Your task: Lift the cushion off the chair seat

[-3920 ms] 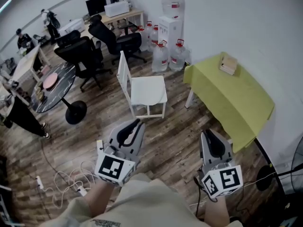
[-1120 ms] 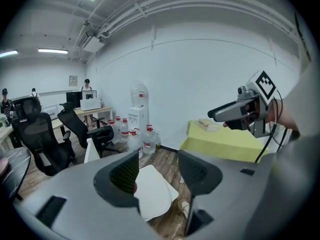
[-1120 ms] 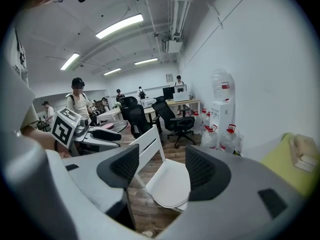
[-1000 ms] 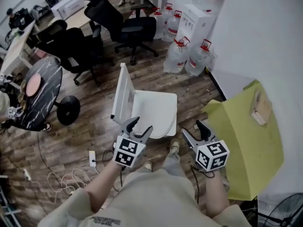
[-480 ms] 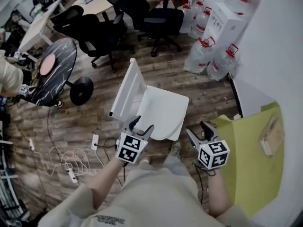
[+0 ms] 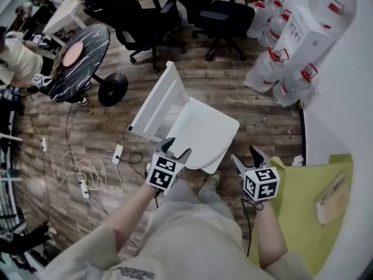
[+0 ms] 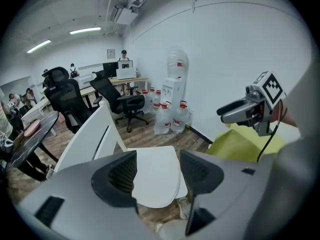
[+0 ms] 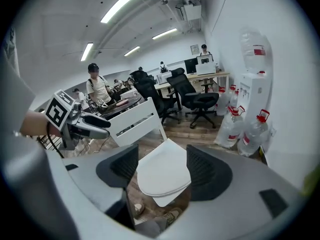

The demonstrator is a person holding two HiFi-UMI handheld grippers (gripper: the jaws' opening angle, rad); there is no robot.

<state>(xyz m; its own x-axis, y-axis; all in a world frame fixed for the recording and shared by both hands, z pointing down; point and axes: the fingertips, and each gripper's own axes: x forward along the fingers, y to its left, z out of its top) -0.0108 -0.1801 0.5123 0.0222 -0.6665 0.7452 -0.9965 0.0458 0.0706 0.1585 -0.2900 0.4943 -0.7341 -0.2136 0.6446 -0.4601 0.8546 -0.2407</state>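
So the cushion (image 6: 205,134) is a flat white pad with a rounded front edge, lying on the seat of the white chair (image 6: 156,107), not lifted yet. Nothing is touching it.

Both grippers sit just short of that front edge, 1 on each side. The left gripper (image 6: 176,148) has its jaws spread, and they've just been opening wider; in its own view the cushion shows through the gap further off, with nothing actually between the pads. The right gripper (image 6: 246,158) is spread too and empty, with the same look at the pad from the other side.

My read: this is the approach step, with the grab to come. The next move needs both grippers to go in low so 1 jaw slips under the pad's edge and 1 goes over it, then pinch on both sides and raise it level. It looks thin and floppy, so a 1-sided grab would probably let it sag or slide.

Around it: a wooden floor (image 6: 256,112), with cables and power strips (image 6: 87,174) to the left. To the right there's a counter under a yellow-green cloth (image 6: 303,185). Water bottles (image 6: 294,86) stand by the wall. Black office chairs (image 6: 145,16) and a round dark counter (image 6: 78,54) are further back.
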